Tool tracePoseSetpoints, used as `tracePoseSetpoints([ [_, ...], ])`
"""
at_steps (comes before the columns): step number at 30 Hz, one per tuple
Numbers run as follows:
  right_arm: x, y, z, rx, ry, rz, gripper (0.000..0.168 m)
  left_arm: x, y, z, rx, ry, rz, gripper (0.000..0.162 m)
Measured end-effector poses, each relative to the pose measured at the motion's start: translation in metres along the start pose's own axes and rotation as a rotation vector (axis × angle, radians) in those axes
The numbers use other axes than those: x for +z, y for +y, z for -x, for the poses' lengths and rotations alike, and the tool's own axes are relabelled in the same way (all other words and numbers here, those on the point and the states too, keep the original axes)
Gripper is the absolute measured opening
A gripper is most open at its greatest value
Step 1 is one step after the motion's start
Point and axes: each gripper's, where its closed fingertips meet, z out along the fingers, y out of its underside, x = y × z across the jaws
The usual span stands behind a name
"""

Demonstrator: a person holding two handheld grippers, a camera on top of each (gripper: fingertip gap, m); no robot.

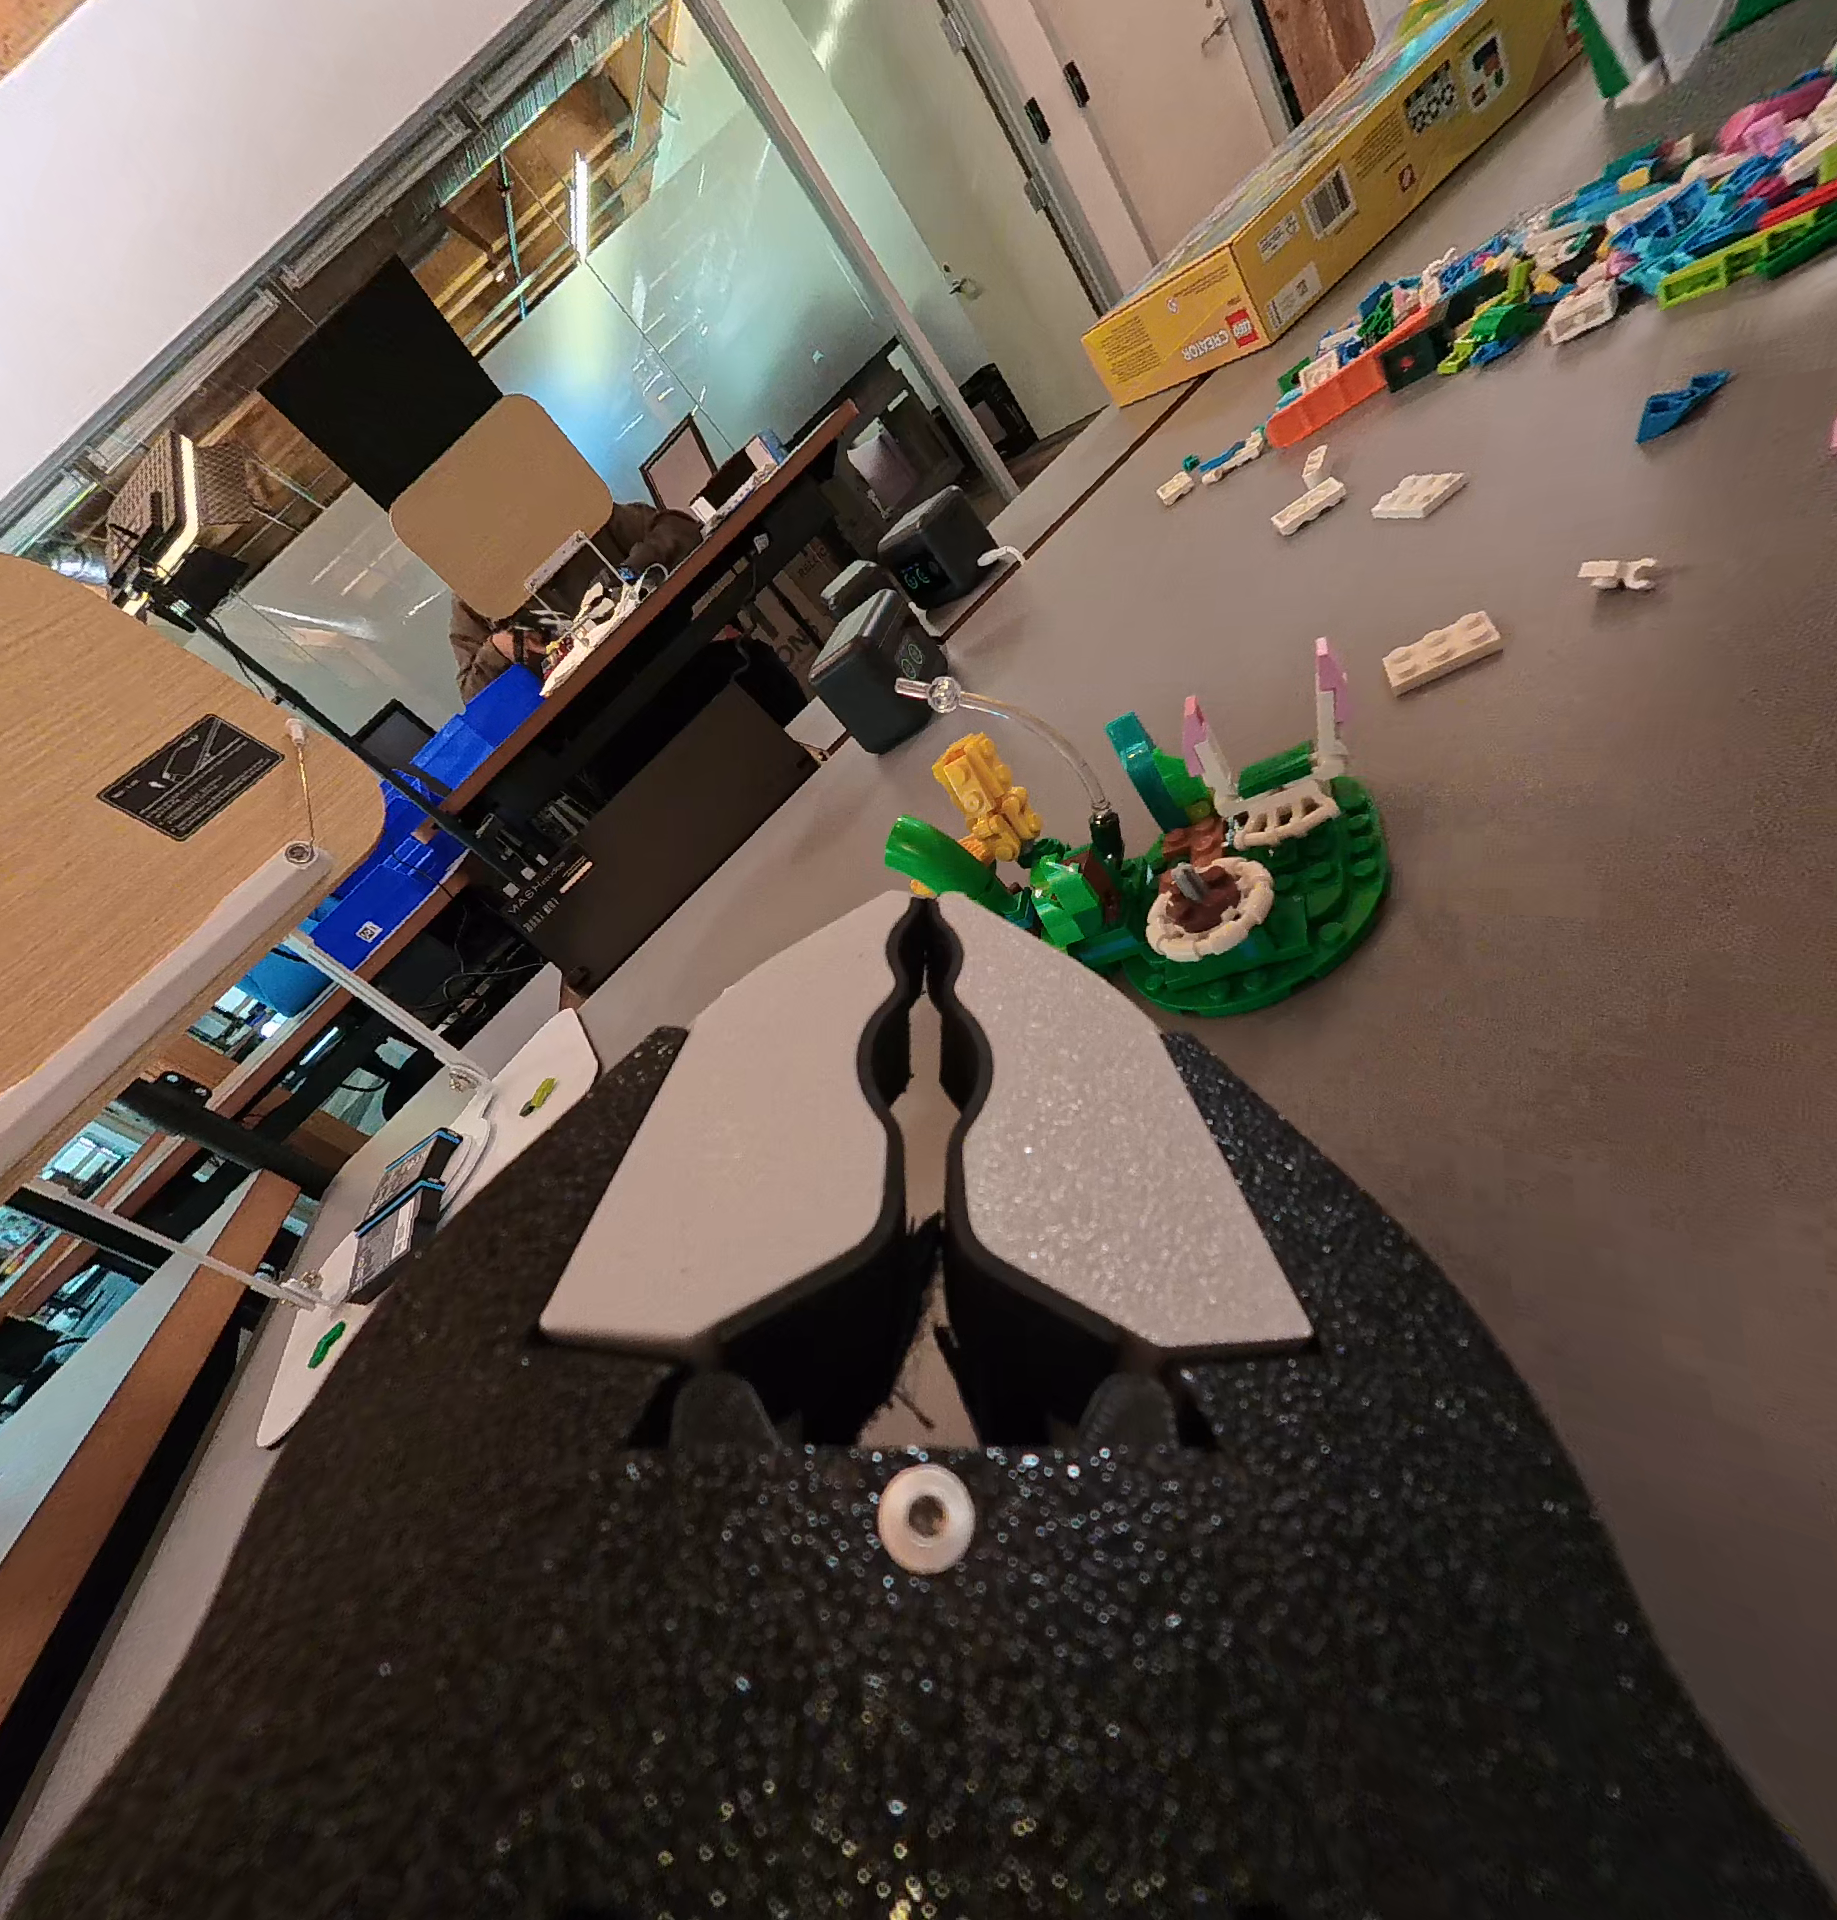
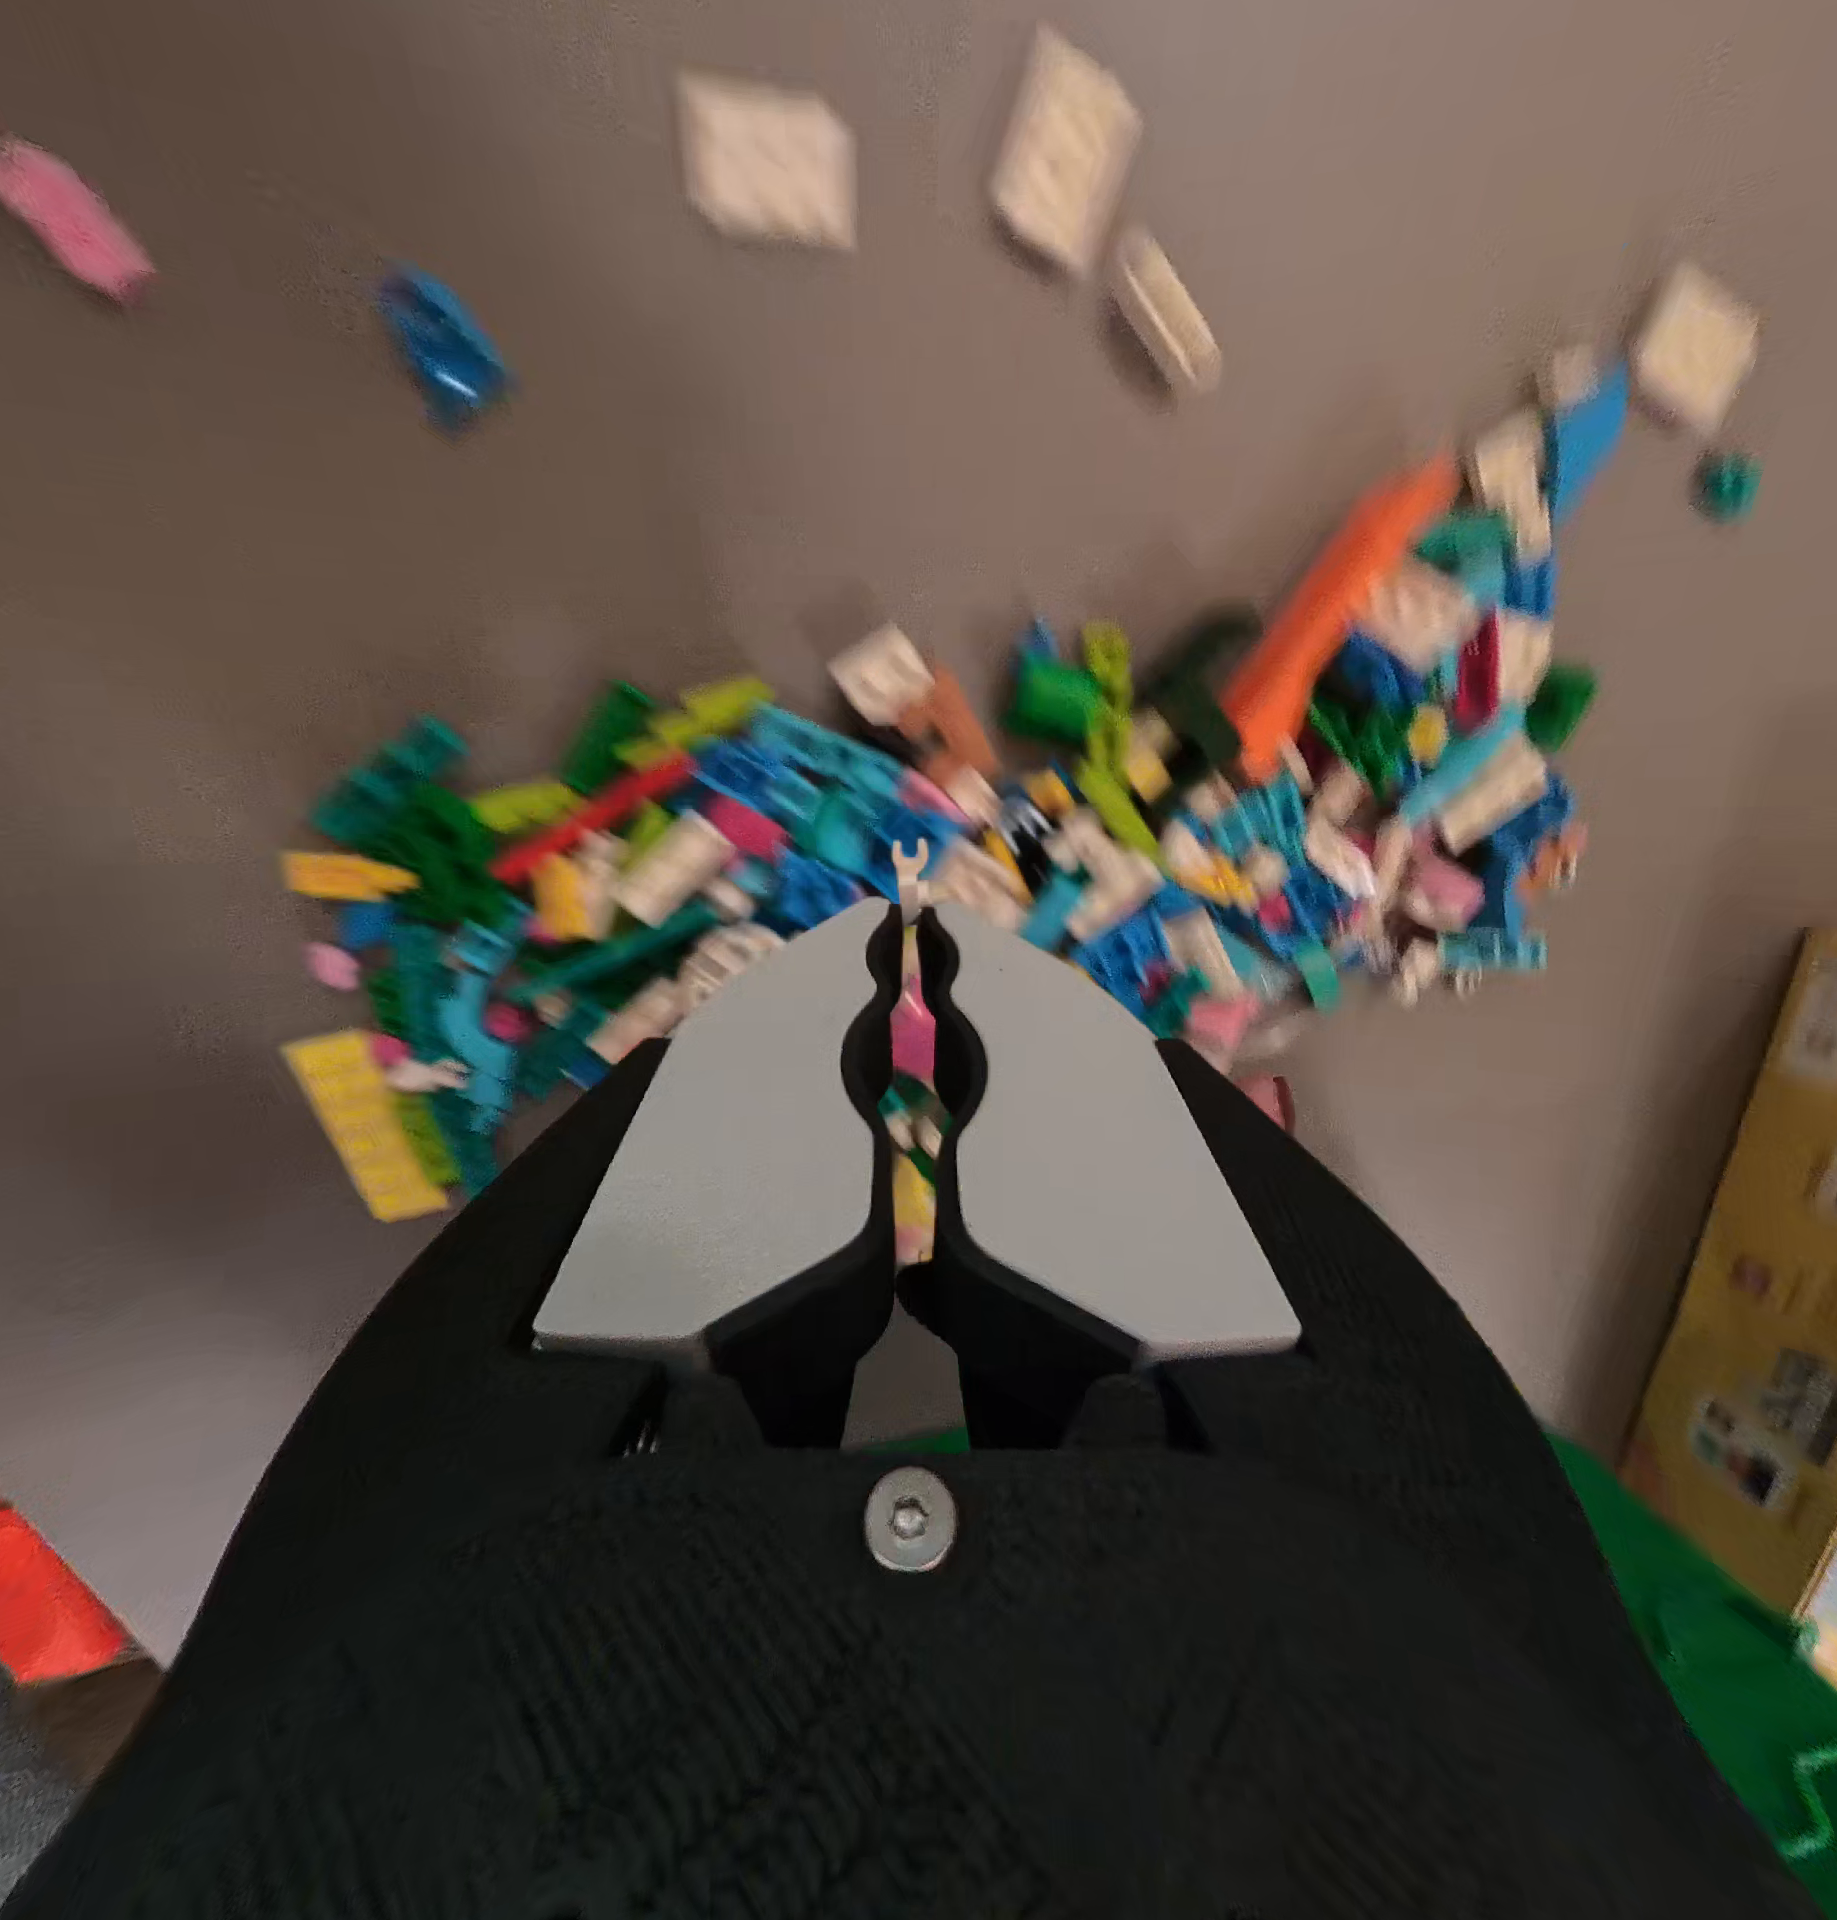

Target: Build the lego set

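Observation:
In the left wrist view a partly built lego model [image 1: 1236,894] stands on a round green base on the grey table, with a yellow flower, green leaves, pink ears and a clear curved rod. My left gripper [image 1: 924,909] is shut and empty, just short of the model's left side. In the right wrist view my right gripper [image 2: 912,906] is shut on a small white clip piece [image 2: 909,871] that sticks out past the tips. It hangs above a blurred heap of loose coloured bricks [image 2: 945,831].
Loose white plates [image 1: 1442,649] and a brick heap [image 1: 1672,239] lie beyond the model. A yellow lego box [image 1: 1309,208] lies at the table's far edge, also at the right in the right wrist view [image 2: 1766,1299]. Dark chargers [image 1: 872,665] stand at the table edge.

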Motion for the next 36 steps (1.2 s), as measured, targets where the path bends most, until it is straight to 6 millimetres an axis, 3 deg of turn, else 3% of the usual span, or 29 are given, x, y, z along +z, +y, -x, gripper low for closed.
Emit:
tracePoseSetpoints([
  [1,-0.003,-0.017,0.016,-0.058,-0.006,-0.036,0.002,0.0,0.0,0.0,0.0,0.0,0.0,0.0],
  [5,0.003,-0.064,0.09,-0.307,-0.06,-0.077,0.002,0.001,0.0,0.0,0.0,0.0,0.002,0.0],
  [10,0.018,-0.081,0.133,-0.411,-0.09,-0.061,0.002,0.0,0.0,0.0,-0.003,-0.001,-0.002,0.0],
  [18,0.036,-0.079,0.147,-0.383,-0.102,-0.034,0.002,0.0,-0.001,0.0,-0.004,0.001,-0.006,0.0],
  [23,0.03,-0.076,0.154,-0.308,-0.138,-0.048,0.028,0.001,0.0,0.0,0.0,0.001,-0.005,0.0],
  [30,0.02,-0.096,0.152,-0.247,-0.051,-0.249,0.021,0.002,0.0,0.0,-0.001,0.0,-0.006,0.0],
  [36,0.022,-0.088,0.149,-0.205,-0.051,-0.231,0.02,0.002,0.0,-0.001,0.001,0.001,-0.006,0.0],
])
